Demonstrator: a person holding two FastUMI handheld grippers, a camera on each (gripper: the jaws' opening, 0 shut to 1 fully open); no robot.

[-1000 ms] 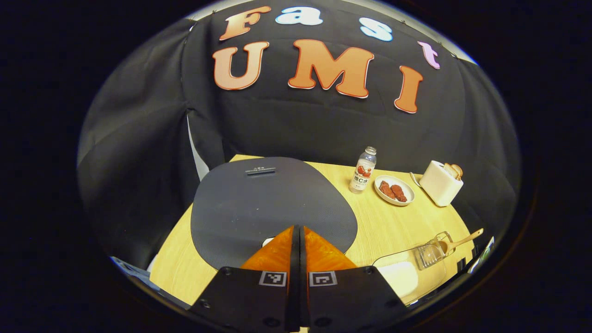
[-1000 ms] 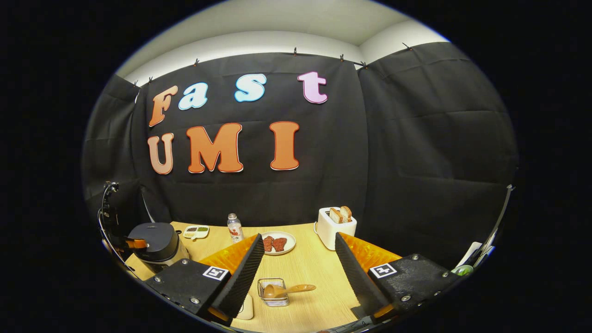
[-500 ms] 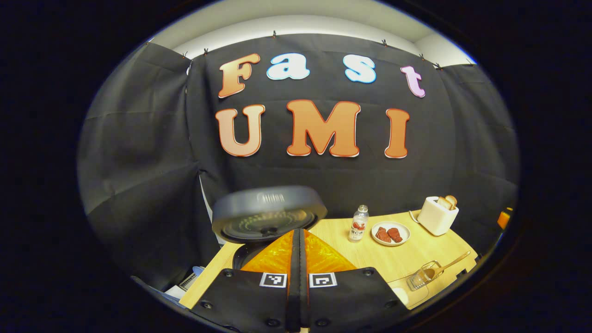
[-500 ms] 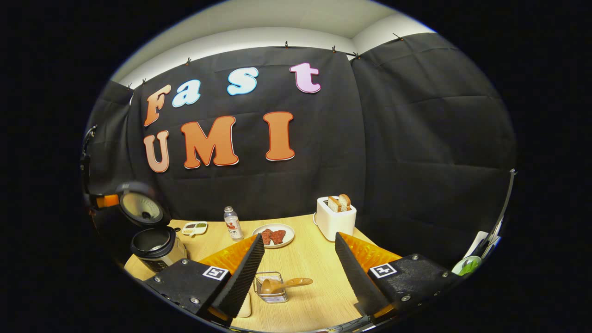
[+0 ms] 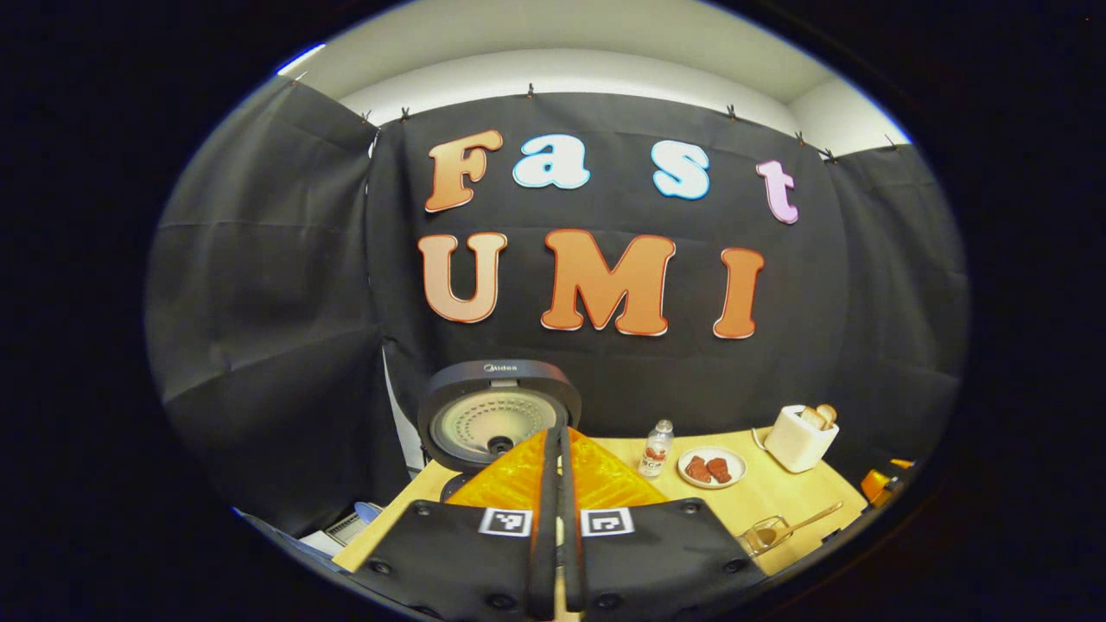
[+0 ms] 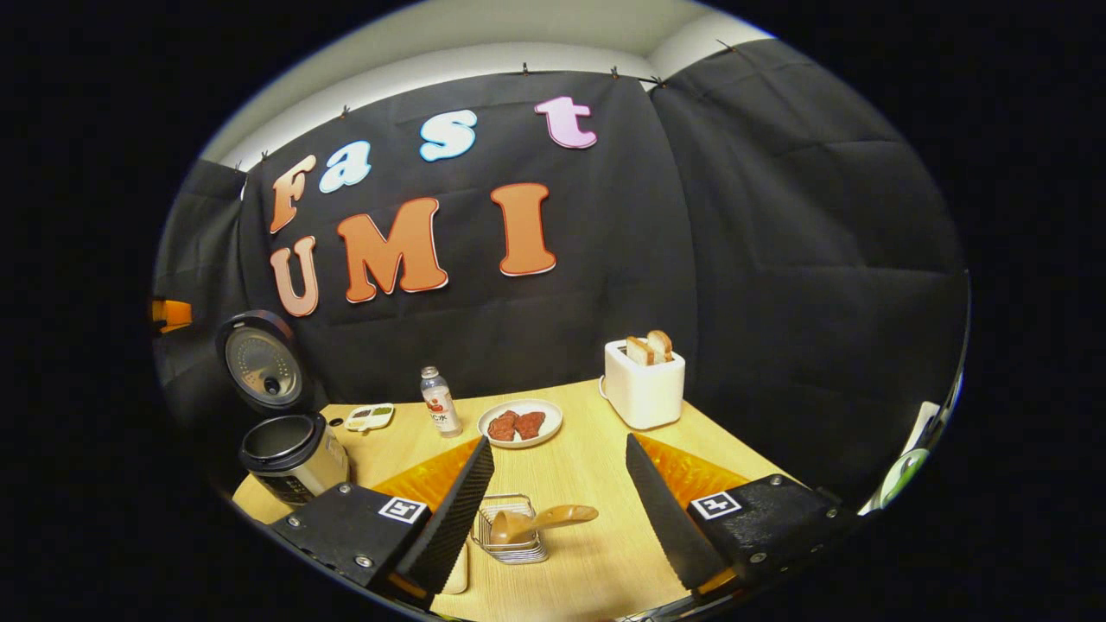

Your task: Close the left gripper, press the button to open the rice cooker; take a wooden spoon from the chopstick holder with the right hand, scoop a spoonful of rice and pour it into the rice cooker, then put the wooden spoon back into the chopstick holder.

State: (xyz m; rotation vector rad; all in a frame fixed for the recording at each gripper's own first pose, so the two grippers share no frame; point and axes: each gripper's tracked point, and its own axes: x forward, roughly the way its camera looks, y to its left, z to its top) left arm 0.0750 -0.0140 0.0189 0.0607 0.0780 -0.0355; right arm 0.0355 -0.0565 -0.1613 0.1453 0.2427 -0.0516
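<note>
The rice cooker (image 6: 294,449) stands open at the table's left end, its lid (image 5: 499,415) upright and the pot's dark rim showing. My left gripper (image 5: 559,432) is shut, empty, raised in front of the lid. A wooden spoon (image 6: 540,521) lies tilted in the wire chopstick holder (image 6: 510,540), bowl inside and handle pointing right. My right gripper (image 6: 559,442) hangs open above and behind the holder, nothing between its fingers. The holder (image 5: 765,536) with the spoon also sits at the lower right of the left gripper view. A pale container (image 6: 458,570) peeks out under one finger.
A drink bottle (image 6: 439,402), a plate of red-brown food (image 6: 519,423), a white toaster with bread (image 6: 644,384) and a small divided dish (image 6: 370,417) line the back of the wooden table (image 6: 587,553). Black cloth walls close in the booth.
The cooker lid has swung up from shut to fully upright. My left gripper has risen and drawn back from it, still shut. The right gripper has drifted slightly nearer the holder, still open.
</note>
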